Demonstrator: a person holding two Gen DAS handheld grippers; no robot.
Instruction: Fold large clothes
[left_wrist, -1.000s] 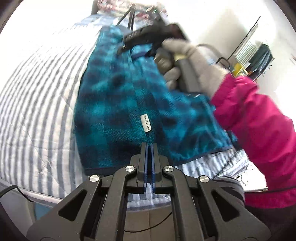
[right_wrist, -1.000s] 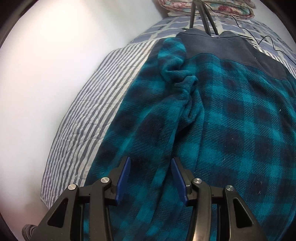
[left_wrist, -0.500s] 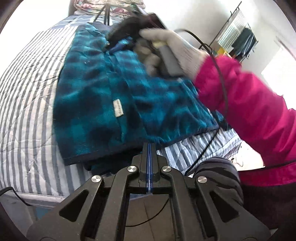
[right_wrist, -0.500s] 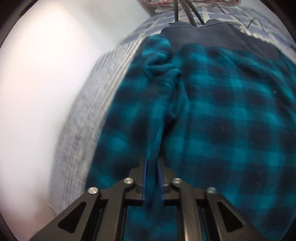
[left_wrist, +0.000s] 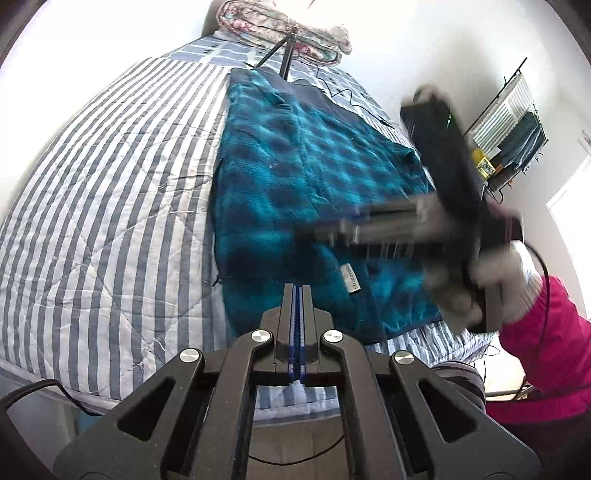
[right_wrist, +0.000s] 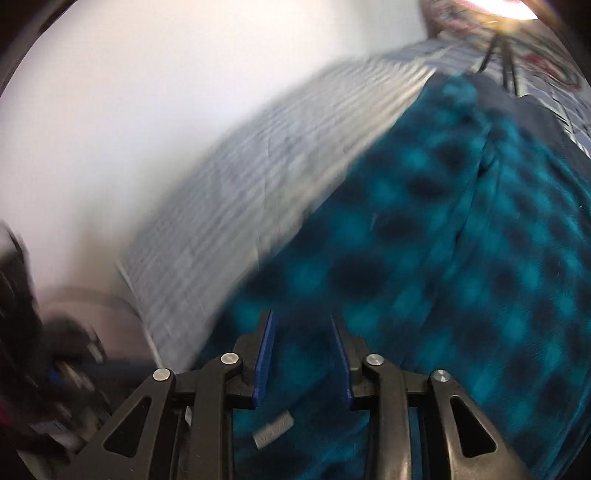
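Teal-and-black plaid fleece jacket (left_wrist: 317, 192) lies on the striped quilt (left_wrist: 110, 206), sides apparently folded in; lengthwise folds remain, I judge. Left gripper (left_wrist: 297, 295) jaws fully closed, empty, at the hem. Right gripper (right_wrist: 303, 354) jaws parted, opening slightly, nothing between them, above the fleece.

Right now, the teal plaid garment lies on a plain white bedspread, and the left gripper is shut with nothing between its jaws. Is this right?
Not quite. The bedspread is not plain white: it has blue-grey and white stripes, as the left wrist view shows clearly. The rest holds: the teal plaid garment lies on it, and the left gripper is shut with nothing between its jaws.
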